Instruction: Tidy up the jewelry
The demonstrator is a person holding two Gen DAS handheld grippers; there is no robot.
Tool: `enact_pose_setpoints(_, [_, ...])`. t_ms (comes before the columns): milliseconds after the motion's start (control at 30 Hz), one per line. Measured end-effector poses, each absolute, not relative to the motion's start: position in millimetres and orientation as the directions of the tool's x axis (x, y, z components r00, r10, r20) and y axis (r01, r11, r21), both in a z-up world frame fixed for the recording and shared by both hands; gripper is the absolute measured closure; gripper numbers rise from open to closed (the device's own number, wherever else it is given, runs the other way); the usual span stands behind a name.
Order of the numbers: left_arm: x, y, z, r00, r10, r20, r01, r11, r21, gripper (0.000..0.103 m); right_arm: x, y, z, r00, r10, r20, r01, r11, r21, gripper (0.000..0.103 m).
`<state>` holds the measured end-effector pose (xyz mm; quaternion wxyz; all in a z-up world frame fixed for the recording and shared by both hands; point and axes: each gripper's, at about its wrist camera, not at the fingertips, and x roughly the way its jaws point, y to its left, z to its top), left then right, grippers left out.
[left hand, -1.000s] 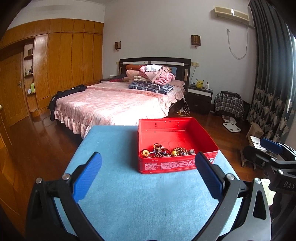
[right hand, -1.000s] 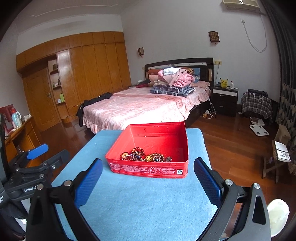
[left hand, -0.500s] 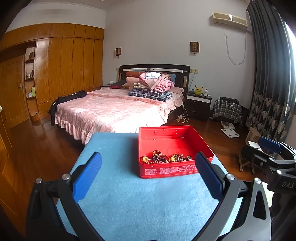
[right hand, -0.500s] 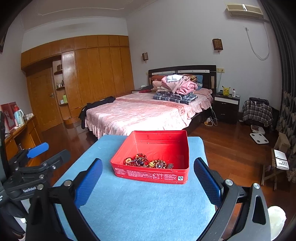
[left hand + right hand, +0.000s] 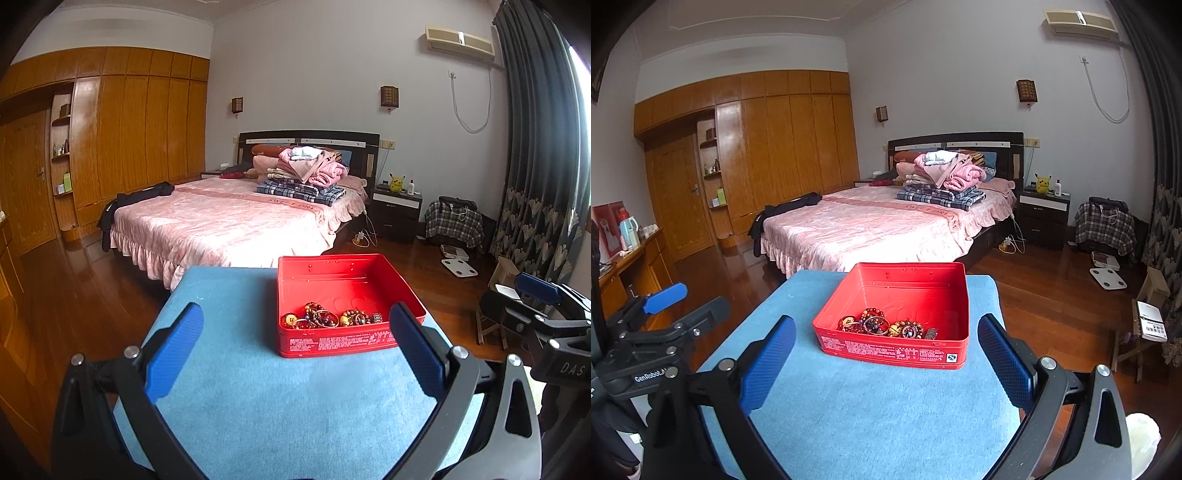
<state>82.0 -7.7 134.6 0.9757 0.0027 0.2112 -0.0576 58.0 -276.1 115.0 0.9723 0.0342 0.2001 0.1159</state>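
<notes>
A red tin box (image 5: 334, 343) (image 5: 890, 350) without a lid stands on a blue-covered table (image 5: 258, 398) (image 5: 871, 406). Several beaded bracelets and other jewelry (image 5: 327, 319) (image 5: 884, 326) lie heaped along its near wall. My left gripper (image 5: 295, 317) hovers open above the table, short of the box, with nothing between its blue pads. My right gripper (image 5: 886, 332) is open and empty too, held back from the box's front. Each gripper shows at the edge of the other's view: the right gripper (image 5: 535, 295), the left gripper (image 5: 665, 299).
Beyond the table stands a bed (image 5: 229, 225) with a pink cover and folded clothes. Wooden wardrobes (image 5: 140, 140) line the left wall. A nightstand (image 5: 395, 214), a scale (image 5: 460, 267) and a small stool (image 5: 1145, 325) sit on the wooden floor to the right.
Both grippers have drawn back and tilted upward, so the box sits lower and farther in each view. The jaws stayed open.
</notes>
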Motion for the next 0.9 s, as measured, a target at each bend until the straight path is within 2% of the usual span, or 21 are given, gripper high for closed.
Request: enact_pose_setpoints(900, [81.1,-5.8,136.3,0.903,-0.109,-0.416,0.11,0.994,-0.022,0.005,58.1,-274.8,115.5,0.891,0.239,-0.386,-0.211,0.971,0.113,0.006])
